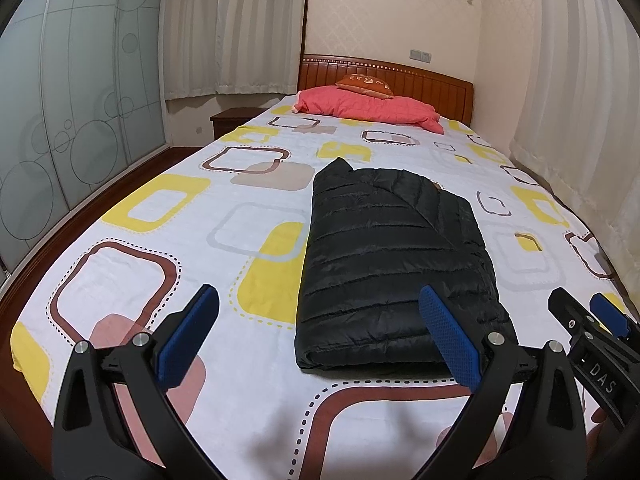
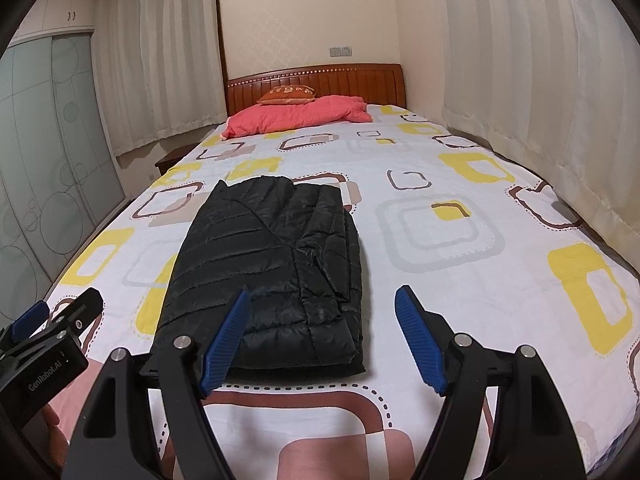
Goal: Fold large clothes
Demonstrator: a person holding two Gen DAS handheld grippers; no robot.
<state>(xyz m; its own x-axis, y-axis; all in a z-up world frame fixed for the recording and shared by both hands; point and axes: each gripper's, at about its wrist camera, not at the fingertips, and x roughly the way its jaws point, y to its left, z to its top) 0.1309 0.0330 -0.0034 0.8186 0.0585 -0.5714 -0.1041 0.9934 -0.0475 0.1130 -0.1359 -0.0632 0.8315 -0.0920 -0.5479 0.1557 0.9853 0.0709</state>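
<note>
A black quilted down jacket (image 1: pixel 384 256) lies folded into a neat rectangle on the patterned bedsheet (image 1: pixel 168 264); it also shows in the right wrist view (image 2: pixel 272 272). My left gripper (image 1: pixel 320 320) is open and empty, held above the bed just short of the jacket's near edge. Its right finger (image 1: pixel 448 336) overlaps the jacket's near right corner in view. My right gripper (image 2: pixel 320 320) is open and empty, near the jacket's near right corner. Each gripper shows at the edge of the other's view: the right one (image 1: pixel 592 320), the left one (image 2: pixel 52 320).
A pink quilt (image 1: pixel 368 108) and an orange cushion (image 1: pixel 364 84) lie by the wooden headboard (image 1: pixel 420 80). Frosted sliding wardrobe doors (image 1: pixel 60 120) stand on the left, with a small nightstand (image 1: pixel 232 120) by the bed. Curtains (image 2: pixel 520 80) hang along the right.
</note>
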